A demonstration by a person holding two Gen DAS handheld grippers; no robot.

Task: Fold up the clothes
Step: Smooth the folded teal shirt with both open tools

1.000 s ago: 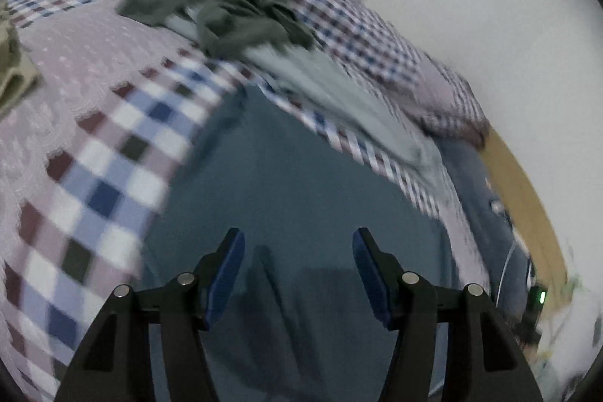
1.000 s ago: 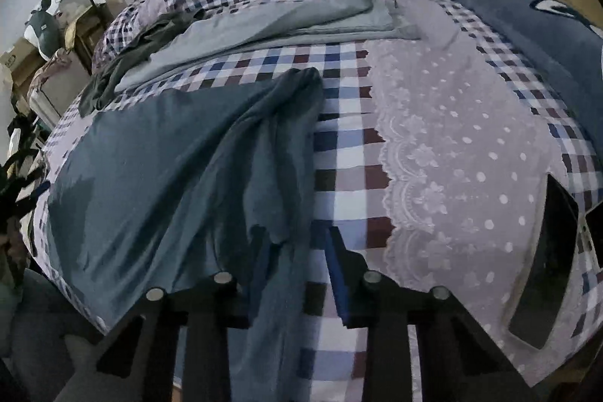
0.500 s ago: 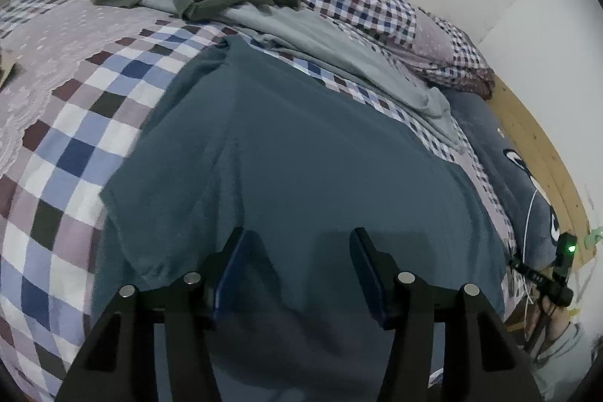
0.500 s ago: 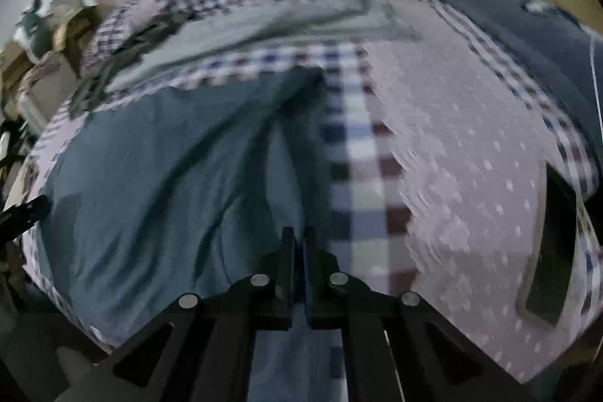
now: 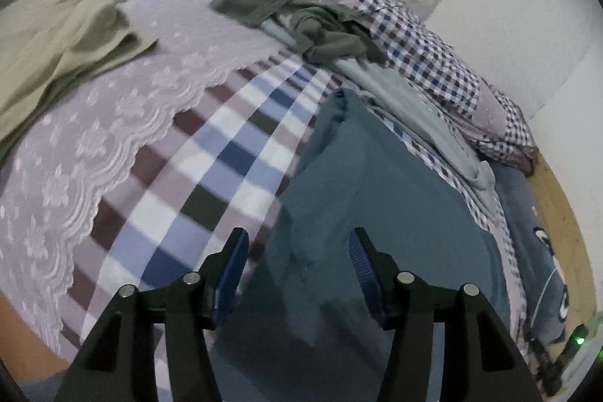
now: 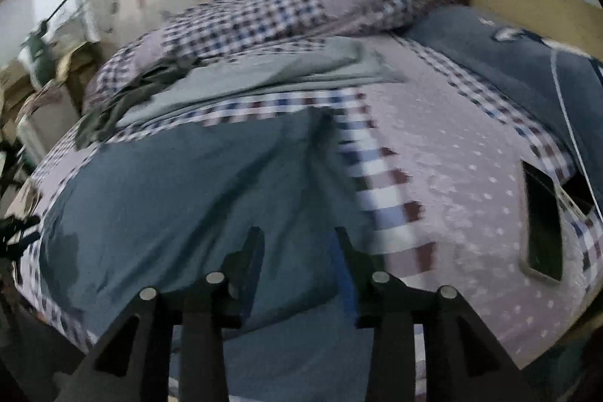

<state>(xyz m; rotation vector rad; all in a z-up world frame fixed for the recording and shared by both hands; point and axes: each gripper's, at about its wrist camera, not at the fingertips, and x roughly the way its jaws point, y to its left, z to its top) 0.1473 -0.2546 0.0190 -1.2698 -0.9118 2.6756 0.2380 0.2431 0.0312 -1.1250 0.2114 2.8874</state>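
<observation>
On my left wrist view, a crumpled olive-beige garment (image 5: pixel 64 40) lies at the far left of the bed, on the lilac lace-edged bedspread with checked panels (image 5: pixel 124 123). Further right and toward the pillows, a dark grey-green crumpled garment (image 5: pixel 312 25) sits partly on top of a pale grey flat garment (image 5: pixel 410 108). My left claw (image 5: pixel 297 262) has its blue-padded fingers spread wide with nothing between them, above the left edge of the dusty teal-blue T-shirt (image 5: pixel 380 198) spread on the bed. A dark blue blanket with a white motif (image 5: pixel 535 243) lies along the right side, next to the wooden bed frame (image 5: pixel 561 198)

In my right wrist view, which is blurred, the teal-blue T-shirt (image 6: pixel 181 183) covers the near left part of the bed, one edge bunched into a ridge running away from me. My right claw (image 6: pixel 297 243) is parted too, holding nothing, above the shirt's near right part. To the right, a dark flat phone (image 6: pixel 542 228) rests on the dotted lilac cloth, well apart from the shirt
</observation>
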